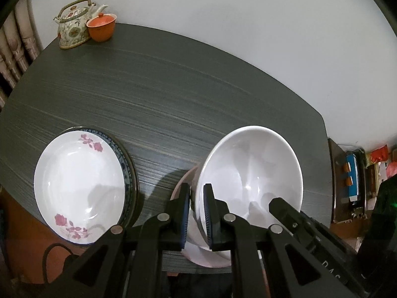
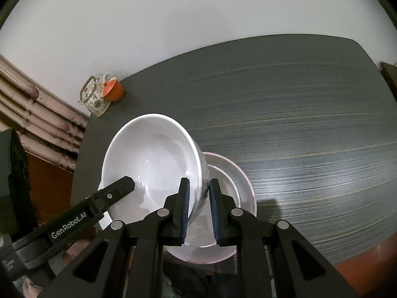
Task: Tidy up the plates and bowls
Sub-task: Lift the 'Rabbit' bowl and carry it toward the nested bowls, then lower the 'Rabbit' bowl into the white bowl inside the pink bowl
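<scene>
A large white bowl (image 1: pixel 250 173) is held tilted above a pale pink bowl (image 1: pixel 182 186) near the table's front edge. My left gripper (image 1: pixel 197 213) is shut on the white bowl's left rim. My right gripper (image 2: pixel 199 208) is shut on the same bowl's (image 2: pixel 151 164) right rim, and its finger (image 1: pixel 282 206) shows inside the bowl in the left wrist view. The pink bowl (image 2: pixel 245 186) holds a smaller white bowl (image 2: pixel 223 176) under the big one. A floral white plate (image 1: pixel 79 186) lies on a blue-rimmed plate (image 1: pixel 129 164) at the left.
A patterned teapot (image 1: pixel 73 24) and an orange lidded cup (image 1: pixel 101 27) stand at the far left corner of the dark table (image 1: pixel 186 87). A curtain (image 2: pixel 37 121) hangs left of the table. A cluttered shelf (image 1: pixel 352 178) stands at the right.
</scene>
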A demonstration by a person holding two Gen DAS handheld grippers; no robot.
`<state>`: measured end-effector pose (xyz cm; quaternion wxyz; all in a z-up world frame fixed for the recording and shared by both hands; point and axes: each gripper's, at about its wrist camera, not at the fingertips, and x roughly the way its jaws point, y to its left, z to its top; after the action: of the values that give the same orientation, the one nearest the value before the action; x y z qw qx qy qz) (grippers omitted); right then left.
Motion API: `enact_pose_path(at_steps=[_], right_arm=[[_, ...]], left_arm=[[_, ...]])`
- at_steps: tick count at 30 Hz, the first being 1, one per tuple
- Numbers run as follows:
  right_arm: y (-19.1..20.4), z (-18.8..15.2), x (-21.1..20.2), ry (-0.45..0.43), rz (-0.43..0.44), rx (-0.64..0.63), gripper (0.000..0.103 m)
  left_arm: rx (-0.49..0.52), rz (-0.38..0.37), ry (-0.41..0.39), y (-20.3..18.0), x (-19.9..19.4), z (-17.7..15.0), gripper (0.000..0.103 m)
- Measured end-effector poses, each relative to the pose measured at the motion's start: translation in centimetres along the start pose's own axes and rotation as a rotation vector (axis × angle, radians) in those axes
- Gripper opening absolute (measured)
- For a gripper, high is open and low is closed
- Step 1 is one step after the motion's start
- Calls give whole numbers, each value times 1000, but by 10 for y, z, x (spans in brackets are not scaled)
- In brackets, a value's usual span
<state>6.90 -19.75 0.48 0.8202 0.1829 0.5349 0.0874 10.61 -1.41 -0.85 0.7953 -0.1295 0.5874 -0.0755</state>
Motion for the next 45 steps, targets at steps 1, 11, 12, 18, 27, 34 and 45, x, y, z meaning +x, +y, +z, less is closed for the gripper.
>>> enact_pose_path(at_steps=[1, 11, 12, 18, 27, 34, 45], right_arm=[[1, -1, 1, 5, 0, 1, 17], [-5, -13, 6, 33, -9, -4, 17], [-5, -14, 7, 37, -11, -5, 17], [-8, -18, 14, 61, -17, 4, 17], [-16, -24, 20, 75, -48, 9, 18], [-17, -25, 31, 96, -56, 18, 18], [-22, -24, 35, 109, -57, 25, 18]], left_arm=[[0, 1, 3, 0, 1, -1, 11], [-5, 4, 35, 3, 12, -2, 11], [-3, 5, 39, 2, 13, -2, 11], [5, 15, 64, 0, 23, -6, 11], [21, 34, 98, -5, 40, -10, 11], [26, 49, 108, -8, 47, -9, 11], [37, 65, 113, -16, 54, -11, 11]])
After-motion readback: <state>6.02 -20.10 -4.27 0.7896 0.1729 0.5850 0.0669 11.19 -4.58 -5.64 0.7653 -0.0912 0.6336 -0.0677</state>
